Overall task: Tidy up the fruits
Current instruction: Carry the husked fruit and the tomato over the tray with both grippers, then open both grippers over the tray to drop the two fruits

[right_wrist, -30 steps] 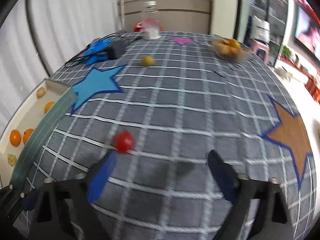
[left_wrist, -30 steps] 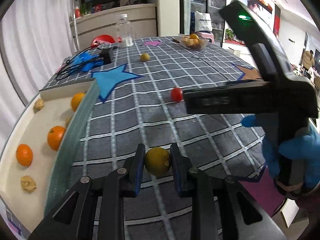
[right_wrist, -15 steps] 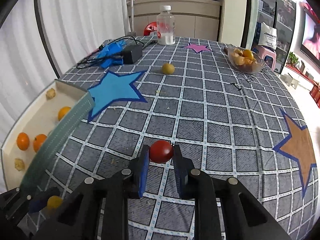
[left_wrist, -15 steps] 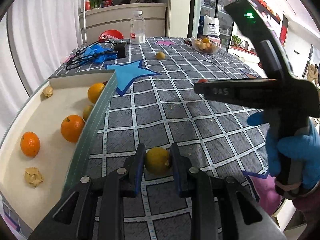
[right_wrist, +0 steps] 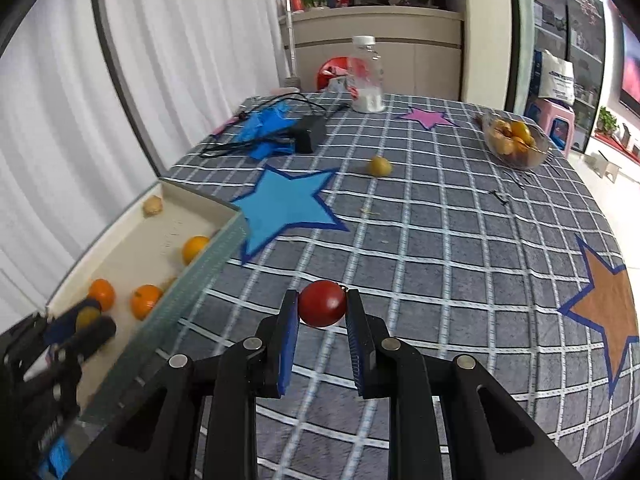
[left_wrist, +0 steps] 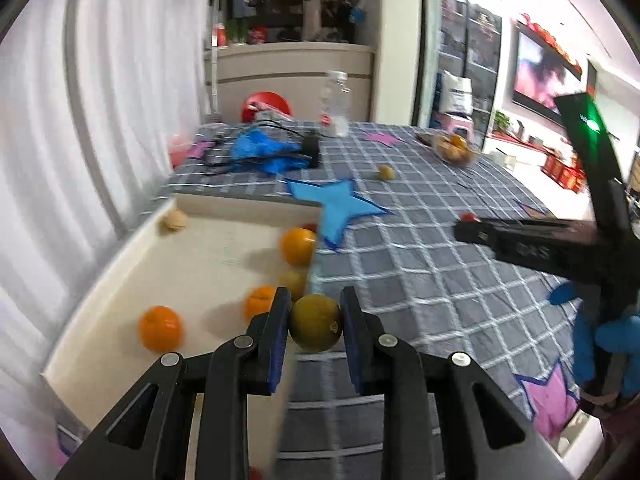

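Note:
My left gripper (left_wrist: 315, 322) is shut on a yellow-green fruit (left_wrist: 315, 328) and holds it above the right wall of the cream box (left_wrist: 224, 216). The box holds several oranges (left_wrist: 160, 328) and a walnut (left_wrist: 175, 220). My right gripper (right_wrist: 322, 312) is shut on a red tomato (right_wrist: 322, 309) held above the checked tablecloth (right_wrist: 440, 248), right of the box (right_wrist: 192, 196). The left gripper also shows at the left edge of the right wrist view (right_wrist: 86, 322). A loose yellow fruit (right_wrist: 380, 166) lies farther back on the cloth.
A glass bowl of fruit (right_wrist: 514, 142) stands at the back right. A clear bottle (right_wrist: 366, 76), a black adapter with cables (right_wrist: 308, 134) and blue gloves (right_wrist: 268, 124) lie at the back left. White curtains hang left of the table.
My left gripper has lifted the yellow-green fruit and moved left over the box wall. My right gripper closed on the tomato one second back and now holds it off the cloth.

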`<state>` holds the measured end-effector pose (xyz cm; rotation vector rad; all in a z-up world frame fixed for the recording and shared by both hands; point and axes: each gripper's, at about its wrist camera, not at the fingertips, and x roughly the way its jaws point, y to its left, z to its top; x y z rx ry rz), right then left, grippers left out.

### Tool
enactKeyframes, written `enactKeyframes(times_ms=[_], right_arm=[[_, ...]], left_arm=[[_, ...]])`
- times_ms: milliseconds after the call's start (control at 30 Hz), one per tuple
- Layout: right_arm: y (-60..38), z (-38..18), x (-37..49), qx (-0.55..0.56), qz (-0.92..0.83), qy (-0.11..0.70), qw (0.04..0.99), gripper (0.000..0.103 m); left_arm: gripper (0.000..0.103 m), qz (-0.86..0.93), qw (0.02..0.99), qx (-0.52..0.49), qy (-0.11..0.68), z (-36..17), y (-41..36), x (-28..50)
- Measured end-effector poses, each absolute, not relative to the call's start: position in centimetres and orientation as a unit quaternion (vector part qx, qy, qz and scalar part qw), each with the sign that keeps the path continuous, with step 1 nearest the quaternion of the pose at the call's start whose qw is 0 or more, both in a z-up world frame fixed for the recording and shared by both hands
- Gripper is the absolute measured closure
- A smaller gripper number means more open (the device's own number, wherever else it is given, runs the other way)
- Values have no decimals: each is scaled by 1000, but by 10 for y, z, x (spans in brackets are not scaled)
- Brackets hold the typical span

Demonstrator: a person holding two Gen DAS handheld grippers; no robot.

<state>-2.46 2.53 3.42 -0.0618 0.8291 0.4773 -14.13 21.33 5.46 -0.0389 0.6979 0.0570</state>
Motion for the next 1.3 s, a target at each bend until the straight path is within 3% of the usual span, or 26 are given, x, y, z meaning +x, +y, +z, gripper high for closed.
enactKeyframes(times_ms=[533,1300], right_arm=[[126,43,-41,-65,322,400,856,79],[194,10,-34,-106,347,441,821,79]], left_arm=[[75,113,930,-31,348,46,285,-141],[75,139,916,-41,375,26,317,-129]])
